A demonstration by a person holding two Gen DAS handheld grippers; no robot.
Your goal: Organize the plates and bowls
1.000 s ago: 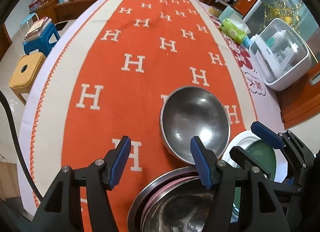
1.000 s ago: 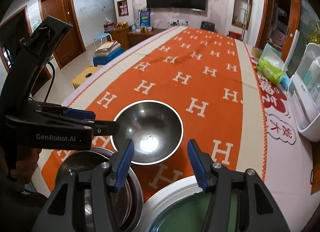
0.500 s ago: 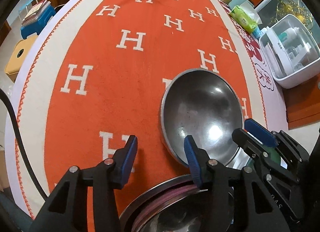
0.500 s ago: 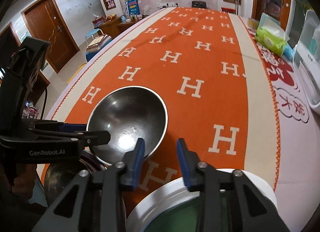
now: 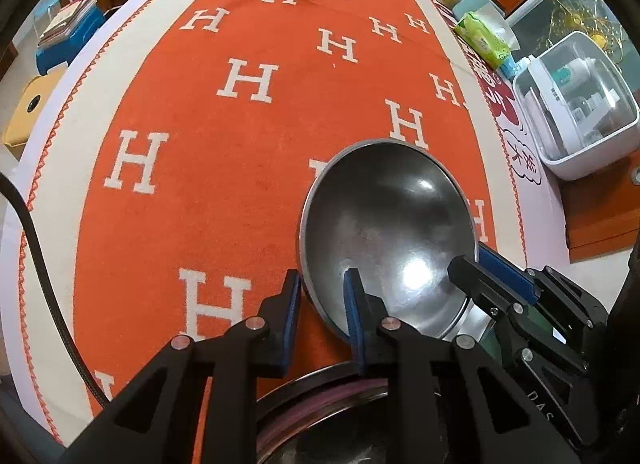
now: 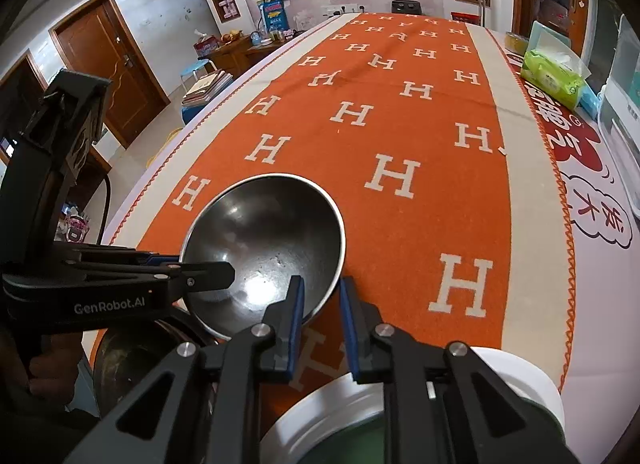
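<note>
While both sets of jaws are closing, the near rim of the steel bowl (image 5: 388, 232) is being pinched at two places. The left gripper (image 5: 320, 296) is seen with one blue pad outside the rim and one inside the basin, the rim caught between them; the right gripper (image 6: 320, 304) is set likewise at the rim's near-right edge, one pad inside and one outside. Whether the pads are fully pressed on the metal cannot be read for certain through the fisheye bend, though the narrow gaps suggest a grip on the rim at both points.

The bowl is found on the orange cloth (image 5: 240, 143) of the table, mouth upward, its near edge apparently raised a little so that the opening is tipped slightly away from the cameras. Being round, it has no long axis across the cloth; its only axis runs up through the mouth, close to vertical.

Just nearer than the bowl, a stack of steel bowls with a pink band (image 5: 320, 416) is seen low in the left view, and a white dish with a green inside (image 6: 400, 416) lies under the right gripper.

The task is judged to be early to midway: one bowl is being taken up and is not yet nested, and the white dish is not yet sorted.
</note>
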